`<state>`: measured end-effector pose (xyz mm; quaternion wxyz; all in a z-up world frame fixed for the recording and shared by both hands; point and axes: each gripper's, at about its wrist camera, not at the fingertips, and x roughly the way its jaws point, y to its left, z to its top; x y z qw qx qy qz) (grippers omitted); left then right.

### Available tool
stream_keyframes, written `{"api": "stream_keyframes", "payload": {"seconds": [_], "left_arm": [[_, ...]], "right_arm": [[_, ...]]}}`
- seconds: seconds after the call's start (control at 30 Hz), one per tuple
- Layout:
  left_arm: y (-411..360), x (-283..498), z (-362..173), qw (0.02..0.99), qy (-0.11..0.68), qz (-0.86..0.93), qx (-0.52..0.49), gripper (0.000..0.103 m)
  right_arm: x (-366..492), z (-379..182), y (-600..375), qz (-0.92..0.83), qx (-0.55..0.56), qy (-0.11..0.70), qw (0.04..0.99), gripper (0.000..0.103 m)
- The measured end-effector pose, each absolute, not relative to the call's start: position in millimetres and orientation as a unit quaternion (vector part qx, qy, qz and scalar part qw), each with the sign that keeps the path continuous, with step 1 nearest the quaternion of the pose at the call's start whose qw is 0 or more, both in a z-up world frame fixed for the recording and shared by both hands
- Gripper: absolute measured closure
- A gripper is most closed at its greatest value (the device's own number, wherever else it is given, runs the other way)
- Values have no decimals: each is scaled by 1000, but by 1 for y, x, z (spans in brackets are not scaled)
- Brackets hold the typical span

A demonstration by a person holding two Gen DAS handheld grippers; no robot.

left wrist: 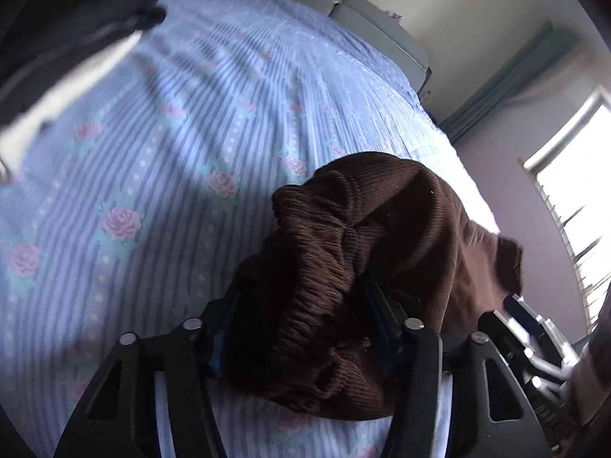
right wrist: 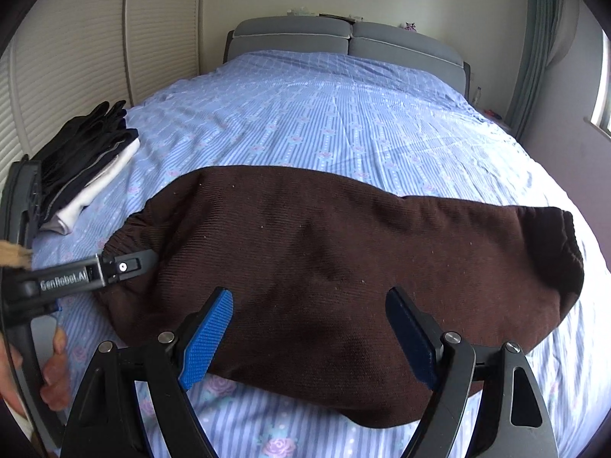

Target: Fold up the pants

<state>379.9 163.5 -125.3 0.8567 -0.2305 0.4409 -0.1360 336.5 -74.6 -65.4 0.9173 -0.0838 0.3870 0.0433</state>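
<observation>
- The pants lie across the bed near its foot edge.
- A stack of folded clothes sits at the bed's left edge.
- The headboard stands at the far end.

Brown ribbed pants sprawled sideways across the bed

Knit fabric, folded into a wide band, gathered elastic waistband at the left end bunched up, right end rounded over, mostly flat.
</observation>
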Motion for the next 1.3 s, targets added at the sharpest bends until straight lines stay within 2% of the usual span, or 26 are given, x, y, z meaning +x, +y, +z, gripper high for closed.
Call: {"api": "stream_keyframes", "payload": {"seconds": [0.13, 0.27, 0.3, 0.43, 0.5, 0.63, 0.77, 0.87, 0.9, 1.0, 1.17, 1.3], "left_arm": [[150, 357, -111, 890, 403, -121, -175, 57], [146, 339, -105, 910, 369, -115, -148, 56], [148, 339, -105, 911, 367, -115, -149, 53], [168, 360, -104, 906, 372, -115, -169, 45], [184, 378, -104, 900, 370, -116, -201, 37], [201, 410, -112, 871, 399, -125, -258, 37], [187, 429, -117, 848, 424, -177, -264, 38], [168, 439, -121, 836, 451, -189, -249, 50], [166, 437, -117, 841, 448, -178, -243, 61], [169, 419, -96, 848, 423, -194, -254, 71], [176, 386, -72, 849, 415, -218, -244, 74], [192, 403, -97, 836, 463, -175, -236, 73]], "right_arm": [[332, -65, -78, 44, -77, 390, 916, 20], [325, -64, -78, 47, -85, 388, 917, 20], [324, -63, -77, 48, -87, 387, 917, 20], [320, -61, -75, 53, -87, 382, 918, 20], [322, -59, -74, 55, -81, 379, 920, 20], [329, -56, -69, 61, -64, 378, 921, 20], [334, -56, -68, 66, -57, 377, 922, 20], [334, -58, -69, 64, -55, 381, 921, 20], [333, -59, -71, 61, -56, 382, 920, 20], [329, -58, -76, 56, -53, 382, 921, 21], [319, -50, -85, 59, -34, 373, 925, 21], [313, -48, -84, 55, -42, 369, 927, 21]]}}
